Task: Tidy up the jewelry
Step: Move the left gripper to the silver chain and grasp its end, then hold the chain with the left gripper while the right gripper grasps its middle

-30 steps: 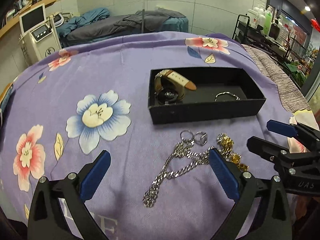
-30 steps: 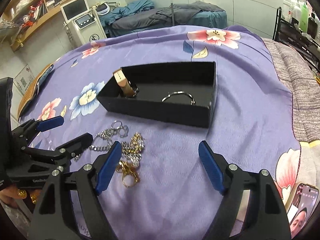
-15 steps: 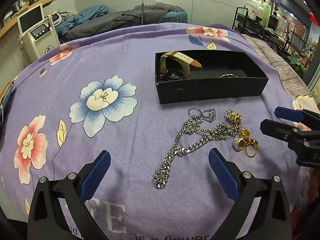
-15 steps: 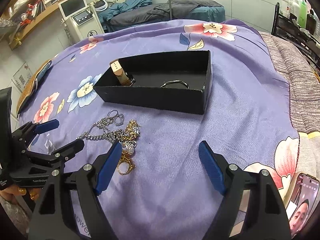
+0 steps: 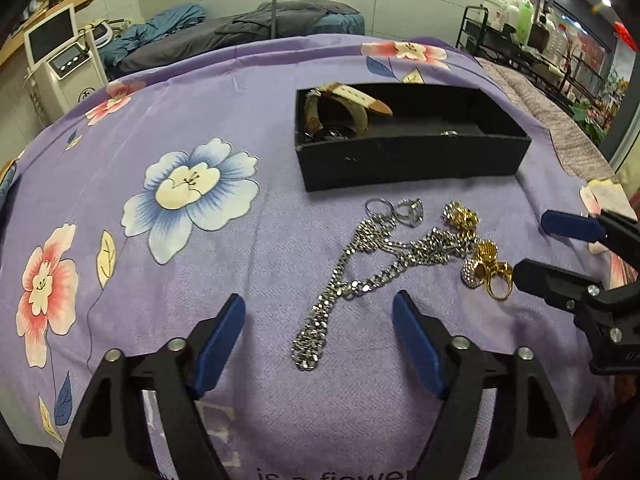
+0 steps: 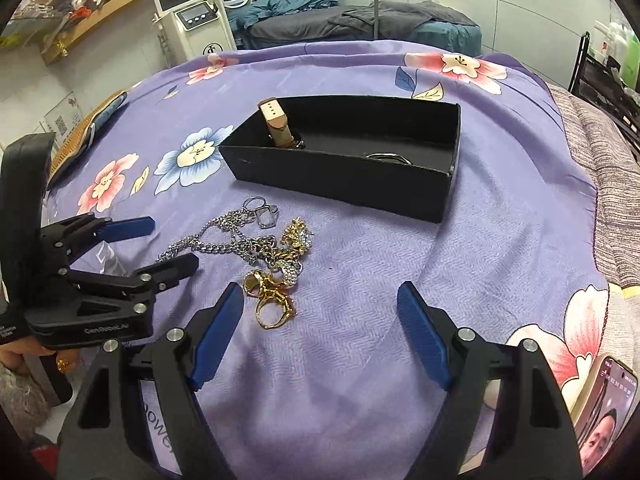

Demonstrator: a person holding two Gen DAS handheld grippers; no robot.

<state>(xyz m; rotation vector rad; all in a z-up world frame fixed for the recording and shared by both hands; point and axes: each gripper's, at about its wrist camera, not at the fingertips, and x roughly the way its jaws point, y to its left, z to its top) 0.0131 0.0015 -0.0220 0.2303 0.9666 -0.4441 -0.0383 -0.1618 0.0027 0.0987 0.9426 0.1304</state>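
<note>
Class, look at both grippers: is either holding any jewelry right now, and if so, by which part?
Nothing is held. The left gripper and right gripper are both open and empty; the silver chain and gold rings lie on the purple cloth.

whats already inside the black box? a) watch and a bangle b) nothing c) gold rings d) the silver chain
A: the black box holds a watch with a tan strap at one end and a thin metal bangle near the other, while the silver chain and gold rings lie on the purple cloth in front of it.
</note>
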